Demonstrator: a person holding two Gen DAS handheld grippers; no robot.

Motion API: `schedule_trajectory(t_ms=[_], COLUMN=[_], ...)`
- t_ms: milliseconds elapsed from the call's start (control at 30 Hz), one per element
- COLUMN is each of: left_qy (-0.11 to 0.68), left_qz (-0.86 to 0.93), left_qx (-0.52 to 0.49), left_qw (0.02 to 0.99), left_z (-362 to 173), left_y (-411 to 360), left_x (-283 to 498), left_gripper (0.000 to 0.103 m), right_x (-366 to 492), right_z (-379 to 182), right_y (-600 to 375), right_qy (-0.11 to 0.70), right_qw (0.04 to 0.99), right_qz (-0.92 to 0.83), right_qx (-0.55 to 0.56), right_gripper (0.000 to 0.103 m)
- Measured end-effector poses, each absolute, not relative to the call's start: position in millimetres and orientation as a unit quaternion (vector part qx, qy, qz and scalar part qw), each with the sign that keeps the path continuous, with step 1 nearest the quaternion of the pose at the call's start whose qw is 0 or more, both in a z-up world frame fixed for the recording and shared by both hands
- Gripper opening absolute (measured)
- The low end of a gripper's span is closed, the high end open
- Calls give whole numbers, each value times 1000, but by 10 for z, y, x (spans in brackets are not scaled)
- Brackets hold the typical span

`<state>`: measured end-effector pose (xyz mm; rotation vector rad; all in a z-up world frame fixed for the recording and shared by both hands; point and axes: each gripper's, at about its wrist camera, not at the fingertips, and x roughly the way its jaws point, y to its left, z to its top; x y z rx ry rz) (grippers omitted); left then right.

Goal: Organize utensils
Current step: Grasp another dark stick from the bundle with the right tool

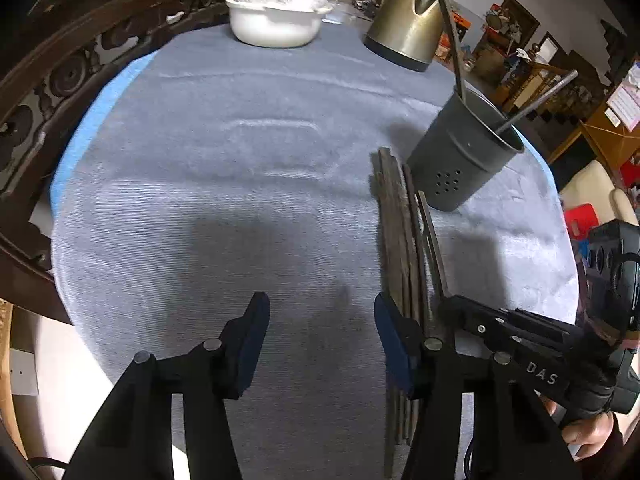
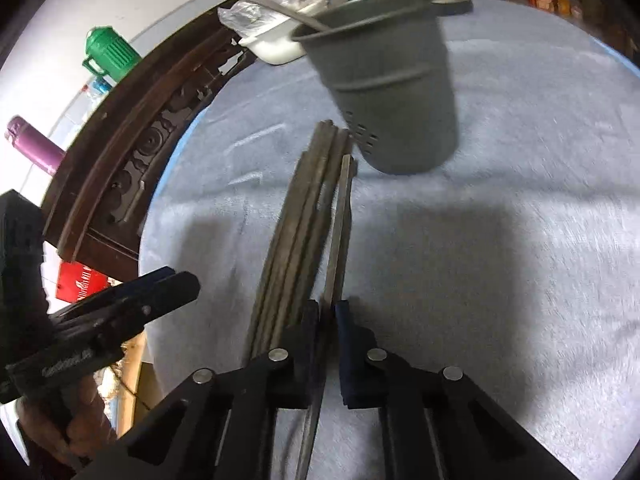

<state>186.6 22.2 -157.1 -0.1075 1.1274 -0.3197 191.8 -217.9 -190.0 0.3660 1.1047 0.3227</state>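
Several dark wooden chopsticks (image 1: pixel 396 220) lie in a bundle on the grey cloth (image 1: pixel 240 200), pointing at a grey perforated utensil holder (image 1: pixel 464 156). Two long utensils stand in the holder. In the left wrist view my left gripper (image 1: pixel 320 304) is open over bare cloth, its right finger just beside the bundle. My right gripper (image 2: pixel 327 308) is shut on one thin chopstick (image 2: pixel 338 220) at the right edge of the bundle (image 2: pixel 296 216), short of the holder (image 2: pixel 392 92). The right gripper (image 1: pixel 446 304) also shows in the left view, and the left gripper (image 2: pixel 180 280) in the right.
A white bowl (image 1: pixel 276 24) with a plastic bag in it and a brass-coloured kettle (image 1: pixel 408 24) stand at the far side of the table. Carved dark wood (image 1: pixel 60 72) curves along the left. A green jug (image 2: pixel 110 54) and a purple bottle (image 2: pixel 36 146) are beyond it.
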Motion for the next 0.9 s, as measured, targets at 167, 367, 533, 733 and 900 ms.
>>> schedule_trajectory(t_ms=[167, 367, 533, 733, 900], left_qy=[544, 552, 553, 544, 537], left_qz=[-160, -167, -163, -168, -160], left_qx=[-48, -53, -53, -40, -19], left_qw=[822, 816, 815, 821, 828], left_z=[-1671, -1731, -1773, -1774, -1787], left_y=[62, -16, -78, -169, -228], left_x=[1917, 2001, 2065, 2098, 2118], left_gripper=[56, 56, 56, 56, 54], right_x=[1882, 1907, 1917, 1926, 1902], right_z=[-1877, -1879, -1881, -1911, -1917], right_y=[-2352, -2358, -2384, -2385, -2407], right_qy=[525, 527, 527, 523, 523], right_qw=[823, 824, 823, 822, 821], right_qz=[122, 107, 109, 115, 117], right_qx=[180, 178, 181, 192, 197], right_gripper=[9, 10, 11, 11, 12])
